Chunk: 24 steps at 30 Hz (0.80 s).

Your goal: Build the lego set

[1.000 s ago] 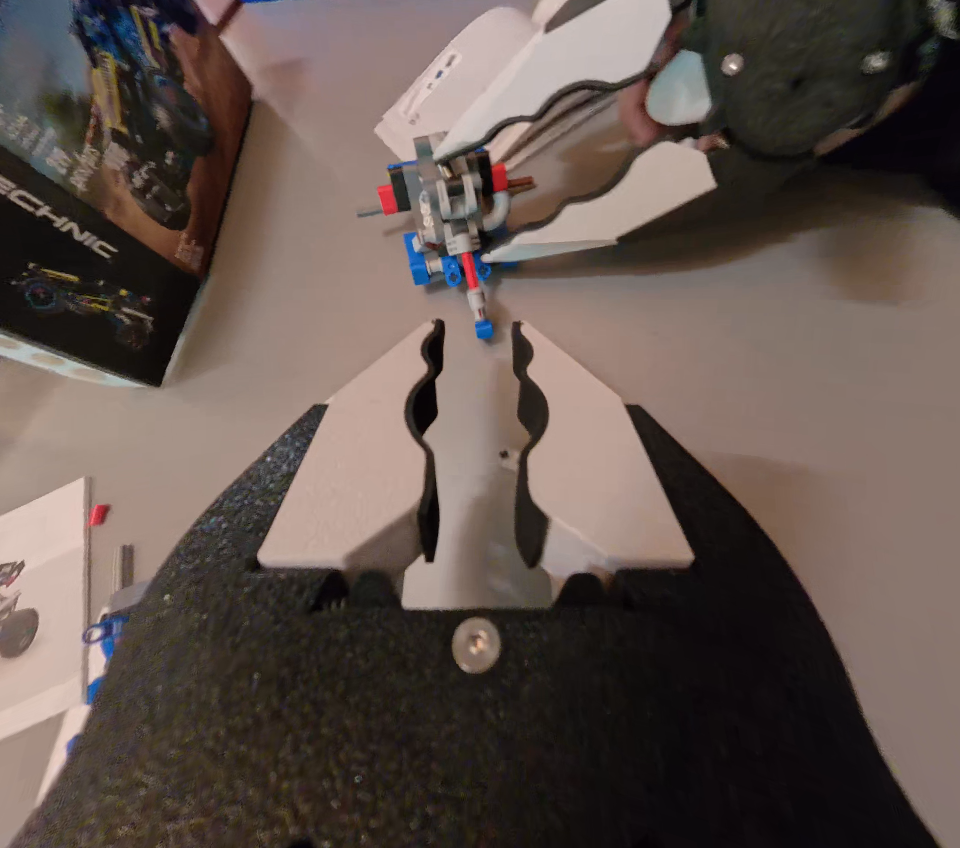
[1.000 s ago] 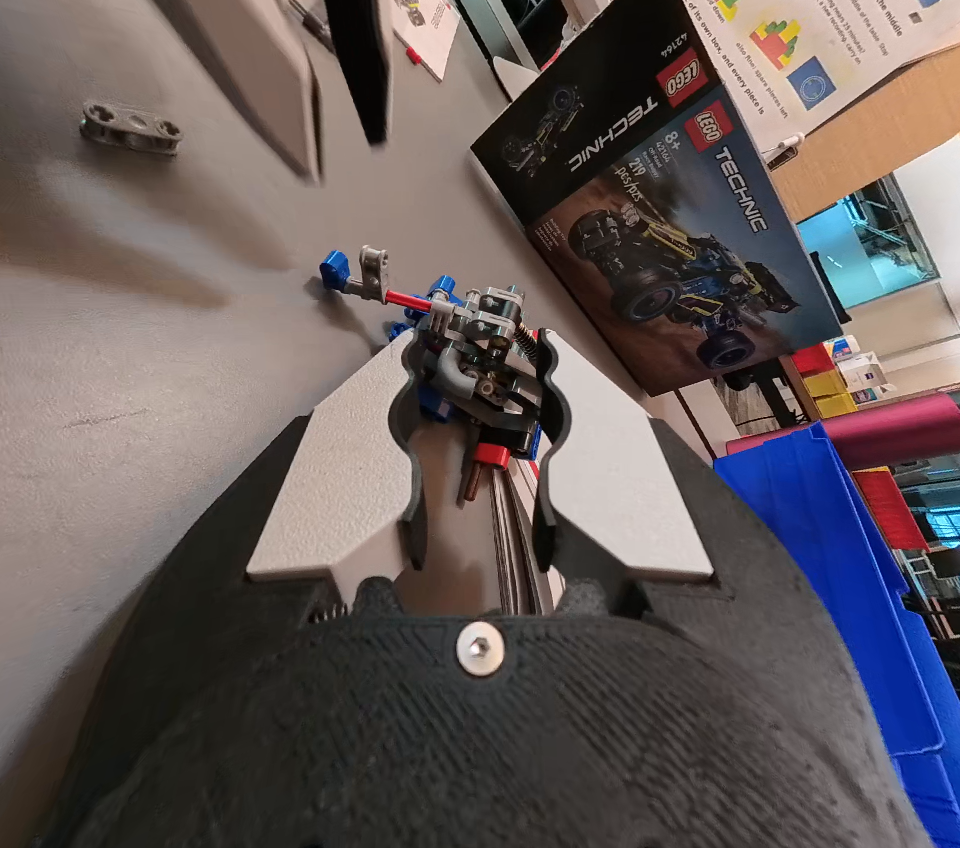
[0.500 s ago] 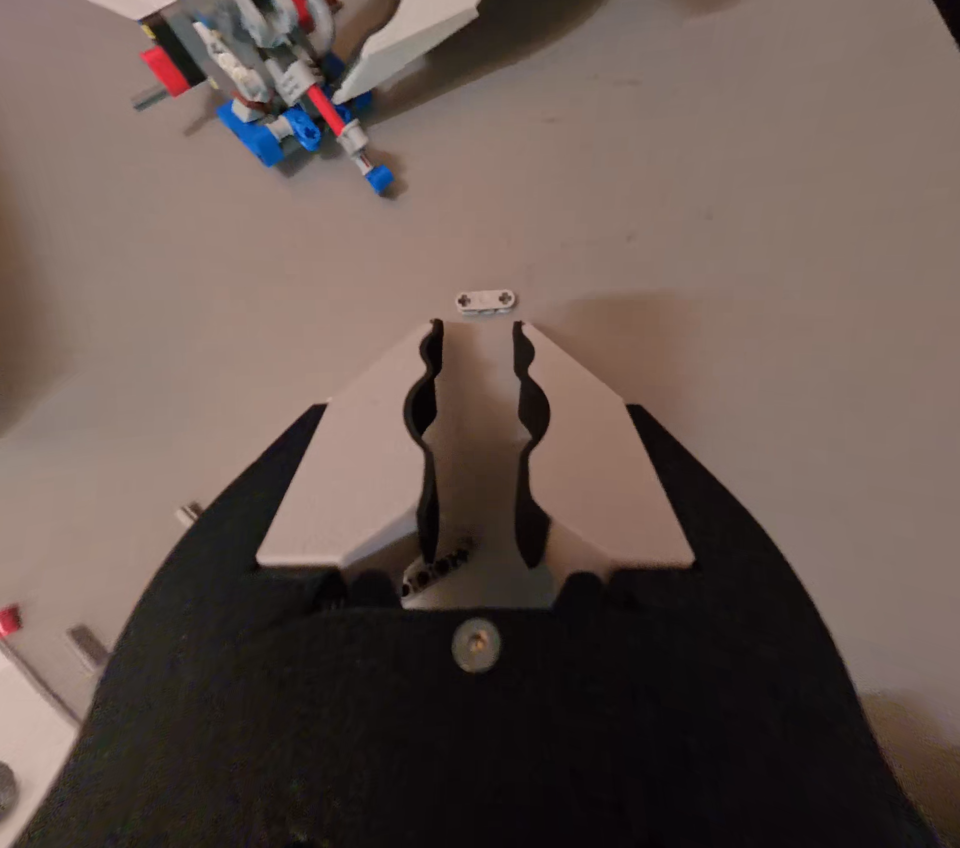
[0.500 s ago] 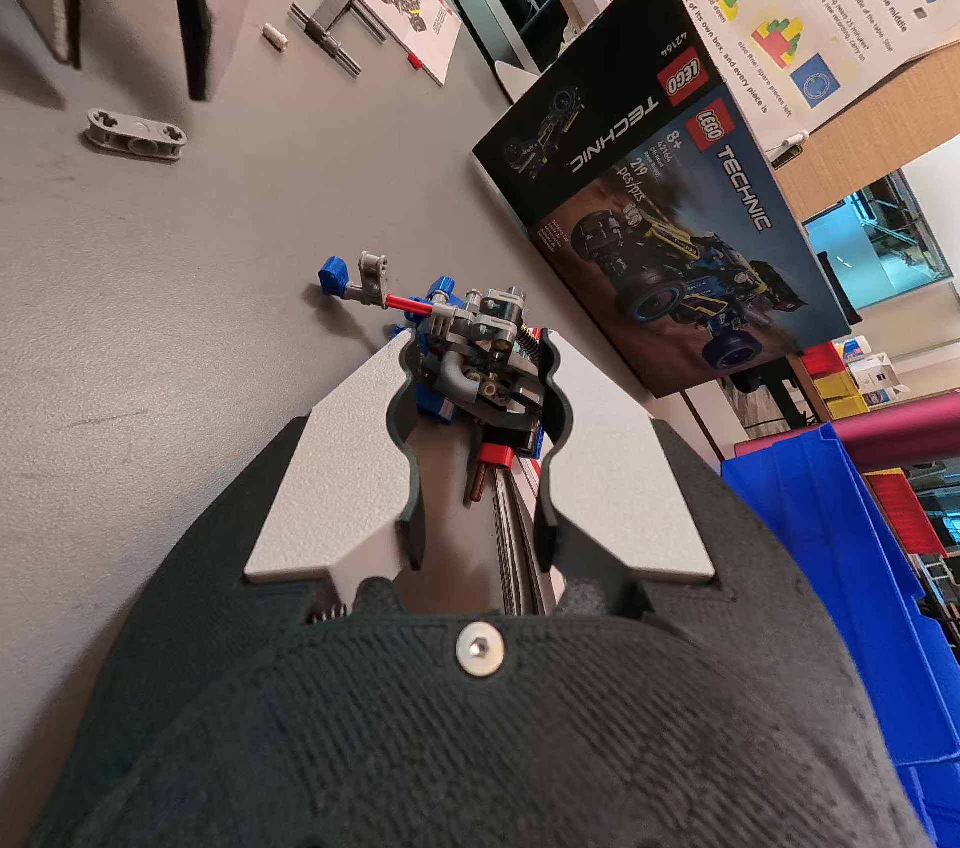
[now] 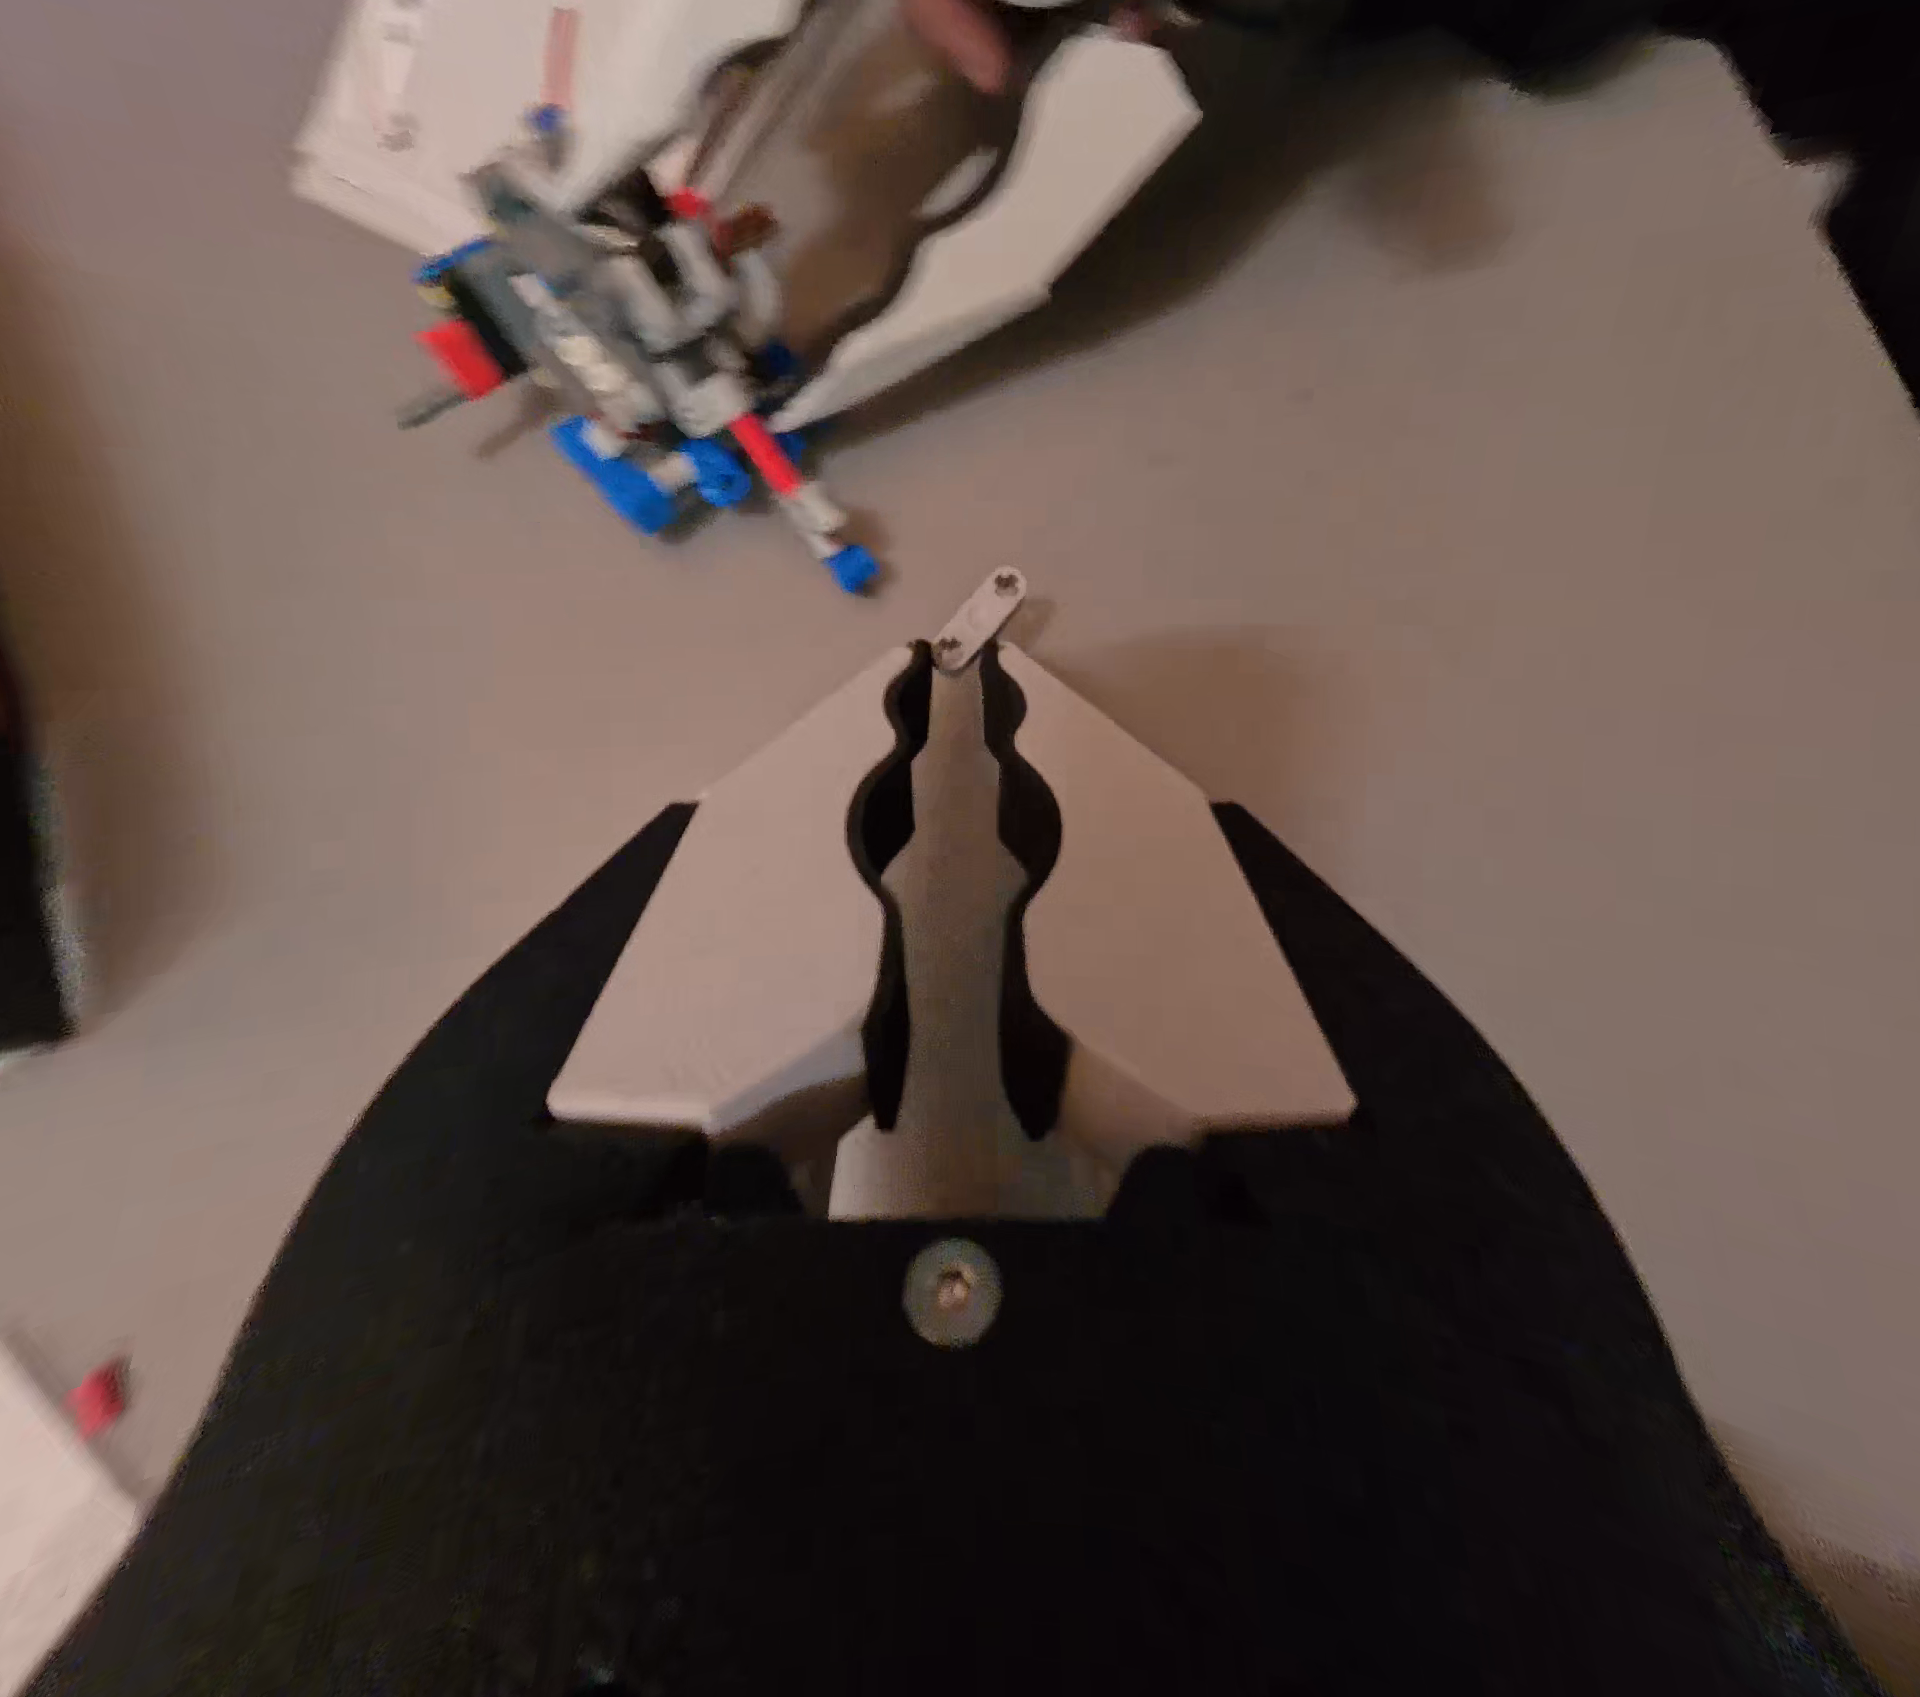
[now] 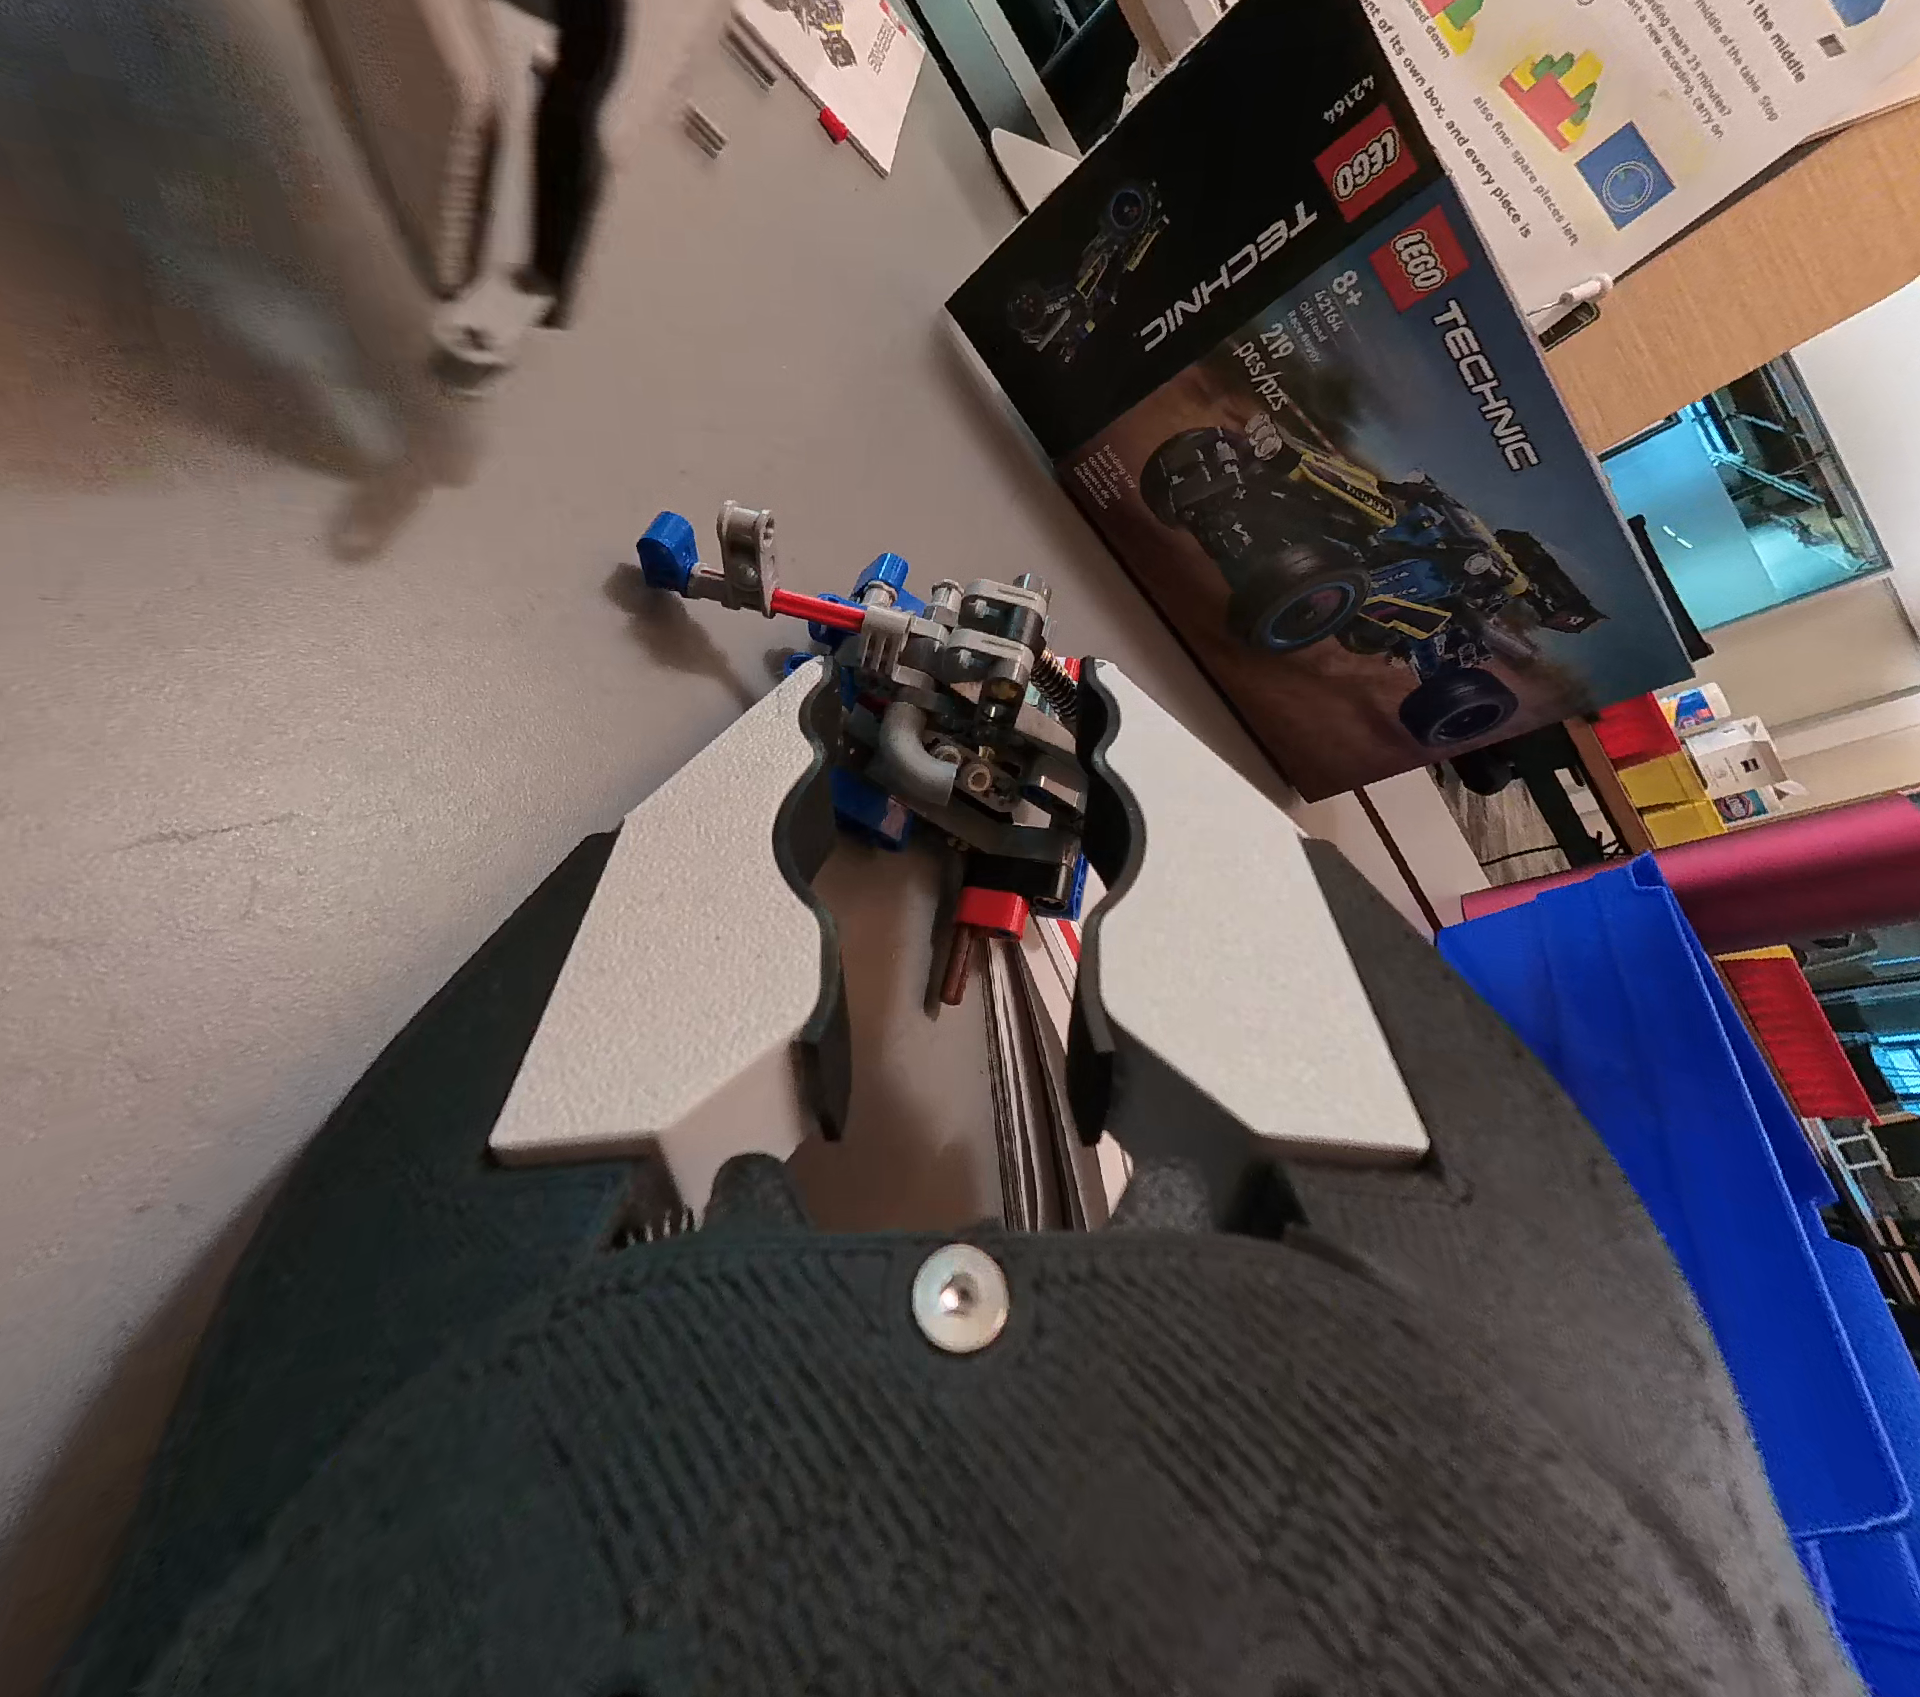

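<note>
My left gripper [image 5: 956, 658] is shut on one end of a small light grey two-hole link [image 5: 980, 617]; the other end sticks out ahead of the fingertips. In the right wrist view that gripper [image 6: 488, 297] is blurred at the upper left, with the link [image 6: 468, 343] at its tip above its shadow on the grey table [image 6: 260, 764]. My right gripper [image 6: 951, 681] is shut on a grey, black, blue and red brick assembly [image 6: 935, 639] resting on the table. A red axle with a blue end piece [image 6: 665, 551] sticks out to the left. The assembly [image 5: 623, 338] also shows in the left wrist view.
A toy set box [image 6: 1351, 421] stands on the table behind the assembly. A blue bin [image 6: 1714, 1180] is at the right. An instruction booklet [image 6: 842, 47] and loose small parts lie farther back. White booklets [image 5: 468, 37] lie under the right gripper.
My left gripper moved from the assembly to the grey link lying on the table, closed on one end of it and raised it. My right gripper kept hold of the assembly.
</note>
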Tool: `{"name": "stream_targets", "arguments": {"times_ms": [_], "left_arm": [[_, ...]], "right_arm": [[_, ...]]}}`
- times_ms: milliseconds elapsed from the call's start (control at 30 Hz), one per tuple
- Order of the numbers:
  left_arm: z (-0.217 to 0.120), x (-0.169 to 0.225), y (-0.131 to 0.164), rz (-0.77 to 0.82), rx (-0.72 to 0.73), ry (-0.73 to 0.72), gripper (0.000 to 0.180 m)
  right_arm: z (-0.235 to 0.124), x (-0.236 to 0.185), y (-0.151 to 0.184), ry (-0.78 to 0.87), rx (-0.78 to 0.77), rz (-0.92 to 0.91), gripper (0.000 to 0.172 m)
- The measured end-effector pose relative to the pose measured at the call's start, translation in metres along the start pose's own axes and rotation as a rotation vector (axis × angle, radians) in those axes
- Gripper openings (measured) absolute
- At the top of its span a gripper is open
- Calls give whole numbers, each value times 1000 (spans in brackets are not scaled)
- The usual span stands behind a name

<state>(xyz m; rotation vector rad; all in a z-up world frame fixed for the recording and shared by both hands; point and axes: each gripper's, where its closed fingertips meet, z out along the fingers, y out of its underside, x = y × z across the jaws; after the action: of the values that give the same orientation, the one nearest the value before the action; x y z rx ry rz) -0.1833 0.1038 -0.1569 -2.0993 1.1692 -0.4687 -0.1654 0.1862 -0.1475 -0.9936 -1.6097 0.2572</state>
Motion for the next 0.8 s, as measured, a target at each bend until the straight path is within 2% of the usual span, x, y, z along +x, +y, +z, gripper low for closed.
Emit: {"name": "stream_targets", "arguments": {"times_ms": [100, 267, 400, 500, 700, 767, 800], "left_arm": [[-9, -22, -7, -75, -27, -140, 6], [-15, -36, -21, -226, 9, -216, 6], [-12, -43, -15, -272, -53, -280, 4], [-8, -42, 4, -317, -154, -298, 4], [0, -28, 27, -484, -116, -166, 3], [7, -13, 29, -495, -107, -67, 4], [9, -13, 31, -480, -106, -78, 5]], "right_arm": [[0, 0, 0, -1, 0, 0, 43], [0, -1, 0, -4, 0, 3, 43], [-1, -1, 0, -4, -4, 5, 43], [-1, -1, 0, -3, -3, 0, 43], [-1, -2, 0, -7, 0, -12, 43], [-1, -2, 0, -8, 0, -14, 42], [-2, -2, 0, -9, 0, -13, 43]]}}
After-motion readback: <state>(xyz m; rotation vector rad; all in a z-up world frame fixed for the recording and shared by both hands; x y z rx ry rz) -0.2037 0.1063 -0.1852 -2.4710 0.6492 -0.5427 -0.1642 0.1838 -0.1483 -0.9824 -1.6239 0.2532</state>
